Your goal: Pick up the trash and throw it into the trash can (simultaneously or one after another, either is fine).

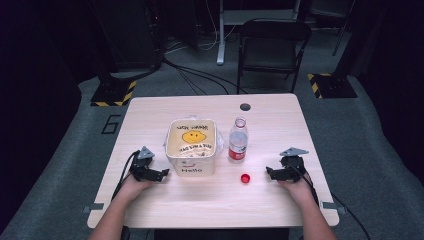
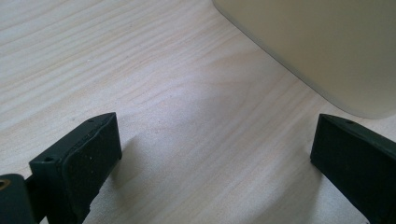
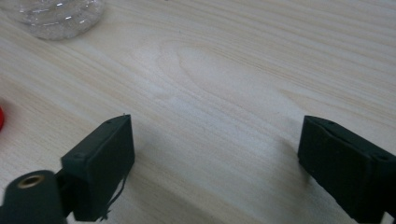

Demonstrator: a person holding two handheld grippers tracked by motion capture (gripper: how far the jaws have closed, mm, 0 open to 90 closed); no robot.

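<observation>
Hand-held gripper jaws stand wide apart on both sides, nothing between them: the left hand-held gripper (image 1: 161, 174) rests on the bench (image 1: 150, 112) just beside a cream container (image 1: 191, 146) printed with a smiley face and the word "Hello", while the right hand-held gripper (image 1: 270, 173) rests near the bench's right edge, pointing inward toward a red cap (image 1: 245, 178) lying loose on the wood. Between container and right hand stands a clear plastic bottle (image 1: 238, 140) with a red label, upright and uncapped, just beside the container's right wall. Judging by that layout, the cap is already off the bottle, and neither tool grips anything; whatever comes next, whether emptying the bottle or dropping items into the container, looks not yet begun. Pale wood-grain covers the bench, with a round dark grommet (image 1: 245, 106) near its far edge. Beyond lies grey carpet, trailing cables, a black chair (image 1: 270, 47) and stand bases marked with yellow-black hazard tape (image 1: 317, 84) in a dim room.
</observation>
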